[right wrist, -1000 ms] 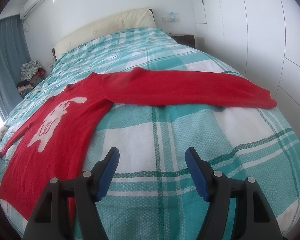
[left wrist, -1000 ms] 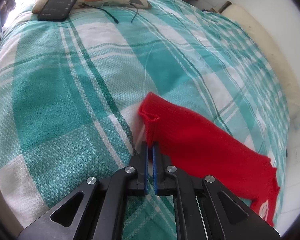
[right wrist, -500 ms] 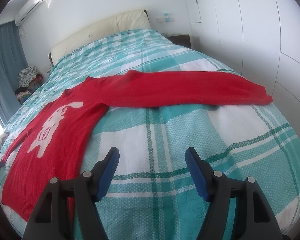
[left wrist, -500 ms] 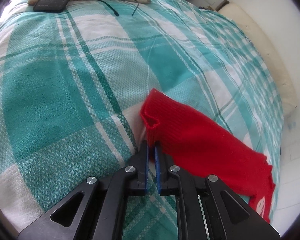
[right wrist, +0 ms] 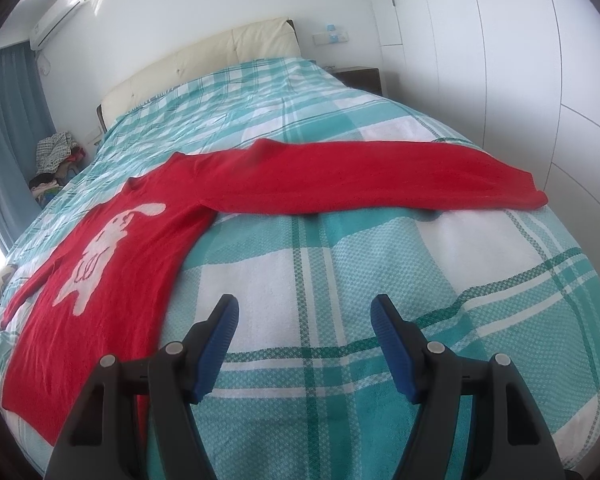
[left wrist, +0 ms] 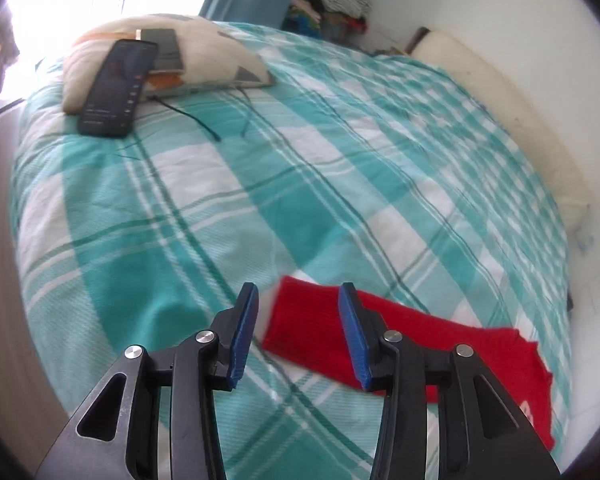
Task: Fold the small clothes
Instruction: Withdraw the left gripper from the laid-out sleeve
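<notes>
The sweater is lying flat across the bed, sleeves spread. Both jaws are gaping, holding nothing. The left gripper is hovering over the sleeve cuff; pinch it squarely before folding inward.

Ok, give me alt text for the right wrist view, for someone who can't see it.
A red sweater with a white rabbit design lies flat on a teal and white plaid bedspread, one sleeve stretched out to the right. The right gripper hovers open in the foreground, its blue-padded fingers holding nothing.
</notes>
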Tool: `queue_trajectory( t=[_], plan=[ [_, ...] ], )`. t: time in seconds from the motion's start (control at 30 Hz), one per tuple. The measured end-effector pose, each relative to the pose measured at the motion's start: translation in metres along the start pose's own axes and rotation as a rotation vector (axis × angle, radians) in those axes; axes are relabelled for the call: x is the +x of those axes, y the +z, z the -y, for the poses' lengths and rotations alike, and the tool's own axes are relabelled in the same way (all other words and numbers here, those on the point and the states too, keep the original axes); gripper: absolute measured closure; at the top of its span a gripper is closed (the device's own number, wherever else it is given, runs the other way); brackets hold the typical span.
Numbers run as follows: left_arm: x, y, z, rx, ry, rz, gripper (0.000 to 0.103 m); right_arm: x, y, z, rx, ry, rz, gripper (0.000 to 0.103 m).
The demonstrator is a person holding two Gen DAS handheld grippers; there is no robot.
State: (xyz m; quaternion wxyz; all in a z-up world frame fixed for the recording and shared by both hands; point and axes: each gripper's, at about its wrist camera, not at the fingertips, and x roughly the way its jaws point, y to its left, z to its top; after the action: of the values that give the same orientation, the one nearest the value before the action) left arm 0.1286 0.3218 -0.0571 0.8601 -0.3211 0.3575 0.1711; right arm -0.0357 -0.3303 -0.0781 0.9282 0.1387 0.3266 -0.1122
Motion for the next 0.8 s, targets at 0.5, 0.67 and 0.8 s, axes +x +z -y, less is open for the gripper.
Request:
queue_trajectory(
  t=[0.5, 0.67, 0.8],
  plan=[
    [0.009, -0.072, 0.058, 0.293, -0.019, -0.013, 0.014, -0.019, 0.007, -0.006, -0.027, -0.031, 0.088, 0.034],
    [0.011, -0.101, 0.09, 0.368, -0.137, -0.067, 0.012, -0.011, 0.019, -0.016, -0.078, -0.042, 0.105, 0.029],
    [0.028, -0.126, 0.102, 0.43, -0.106, -0.071, 0.012, 0.001, 0.027, -0.012, -0.036, -0.047, 0.122, 0.029]
  ],
)
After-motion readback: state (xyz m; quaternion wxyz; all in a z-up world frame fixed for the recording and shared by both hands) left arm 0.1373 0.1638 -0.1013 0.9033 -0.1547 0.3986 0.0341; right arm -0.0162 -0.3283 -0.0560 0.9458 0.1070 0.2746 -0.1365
